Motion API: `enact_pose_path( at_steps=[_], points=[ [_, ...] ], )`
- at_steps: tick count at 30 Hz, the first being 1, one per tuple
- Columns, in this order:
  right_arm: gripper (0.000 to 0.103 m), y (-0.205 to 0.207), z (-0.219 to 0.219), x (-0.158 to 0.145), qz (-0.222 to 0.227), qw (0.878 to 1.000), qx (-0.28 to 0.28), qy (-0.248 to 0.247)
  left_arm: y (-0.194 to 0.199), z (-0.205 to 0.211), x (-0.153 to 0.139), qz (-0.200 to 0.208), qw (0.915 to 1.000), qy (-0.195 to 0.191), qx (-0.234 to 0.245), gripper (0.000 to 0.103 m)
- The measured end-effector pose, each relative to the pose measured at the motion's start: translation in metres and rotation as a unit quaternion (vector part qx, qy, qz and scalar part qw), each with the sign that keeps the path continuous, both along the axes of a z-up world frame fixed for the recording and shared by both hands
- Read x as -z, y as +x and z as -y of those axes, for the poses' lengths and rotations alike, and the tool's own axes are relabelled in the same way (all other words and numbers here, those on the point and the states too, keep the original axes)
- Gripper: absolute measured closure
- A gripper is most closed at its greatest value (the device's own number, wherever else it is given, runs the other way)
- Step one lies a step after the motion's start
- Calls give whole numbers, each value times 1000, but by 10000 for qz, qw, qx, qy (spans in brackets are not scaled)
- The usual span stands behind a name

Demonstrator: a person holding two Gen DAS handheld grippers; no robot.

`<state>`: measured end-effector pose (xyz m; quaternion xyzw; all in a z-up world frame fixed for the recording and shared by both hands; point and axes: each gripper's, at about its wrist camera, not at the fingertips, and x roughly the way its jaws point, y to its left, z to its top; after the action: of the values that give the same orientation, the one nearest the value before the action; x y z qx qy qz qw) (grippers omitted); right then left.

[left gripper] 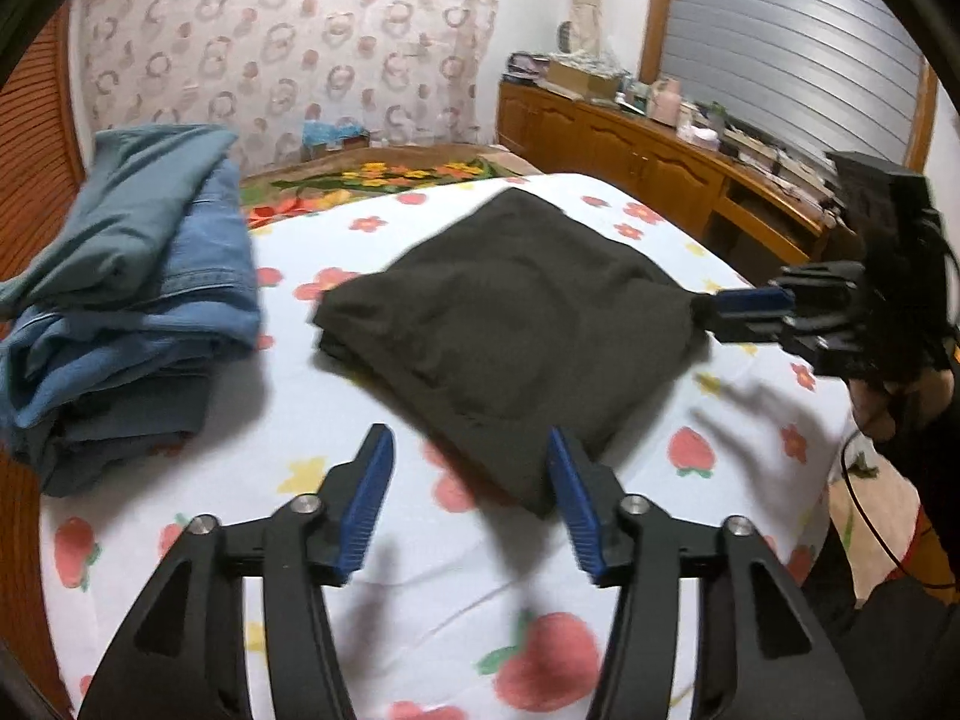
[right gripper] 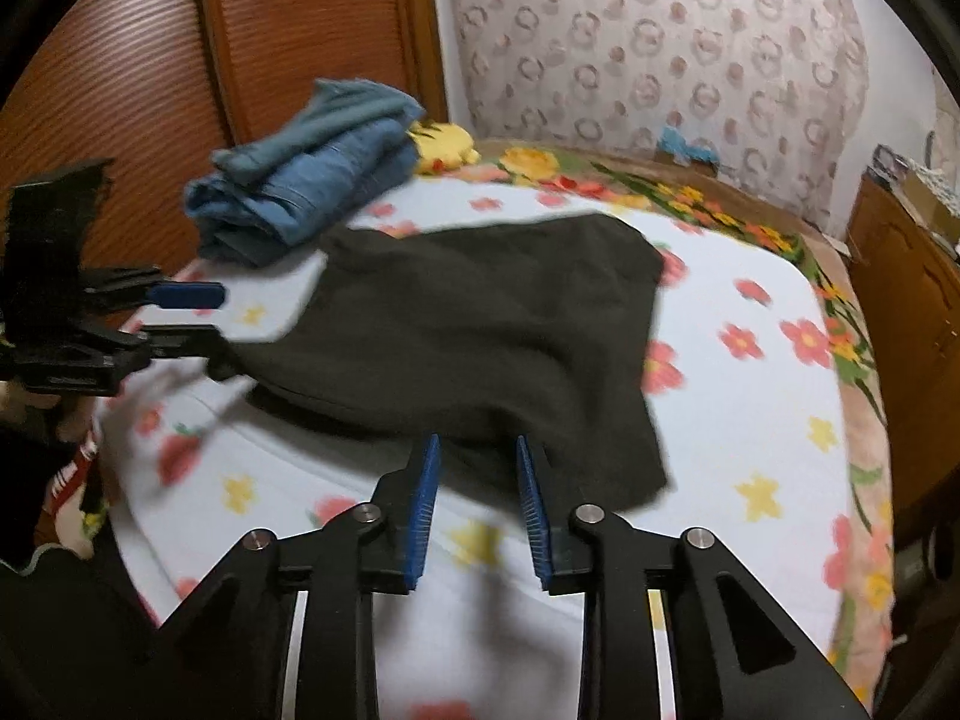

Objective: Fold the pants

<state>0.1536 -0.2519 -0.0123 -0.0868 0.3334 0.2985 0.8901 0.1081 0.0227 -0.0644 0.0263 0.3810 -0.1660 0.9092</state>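
The dark folded pants [left gripper: 510, 324] lie on the flowered bed sheet [left gripper: 420, 570]; they also show in the right wrist view [right gripper: 474, 330]. My left gripper [left gripper: 471, 456] is open and empty, just in front of the pants' near corner. It also shows at the left of the right wrist view [right gripper: 207, 324], jaws apart beside the pants' left corner. My right gripper [right gripper: 474, 456] has its jaws partly apart at the pants' near edge. In the left wrist view the right gripper [left gripper: 705, 312] touches the pants' right corner, and a grip on the cloth is not clear.
A stack of folded blue jeans and teal clothes [left gripper: 132, 276] sits on the bed's far left, also in the right wrist view [right gripper: 306, 180]. A wooden sideboard with clutter [left gripper: 660, 138] runs along the right. A wooden wardrobe door [right gripper: 150, 90] stands behind the bed.
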Motion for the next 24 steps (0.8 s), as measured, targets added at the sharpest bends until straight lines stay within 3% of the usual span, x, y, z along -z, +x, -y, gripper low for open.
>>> enact_pose_path(
  at_steps=[7,16,20,24],
  points=[
    [70,-5,-55,3,26,9985,-537,142,4,-33,1,68,9992,-51,-384,44],
    [69,10,-95,30,-232,9939,-1064,-182,8,-49,3,91,9986,-126,-511,44],
    [56,11,-101,32,-259,9917,-1216,-325,9,-51,6,42,9985,-173,-517,44],
    [54,10,-112,34,-198,9903,-1241,-592,20,-47,10,-42,9985,-225,-494,44]
  ],
)
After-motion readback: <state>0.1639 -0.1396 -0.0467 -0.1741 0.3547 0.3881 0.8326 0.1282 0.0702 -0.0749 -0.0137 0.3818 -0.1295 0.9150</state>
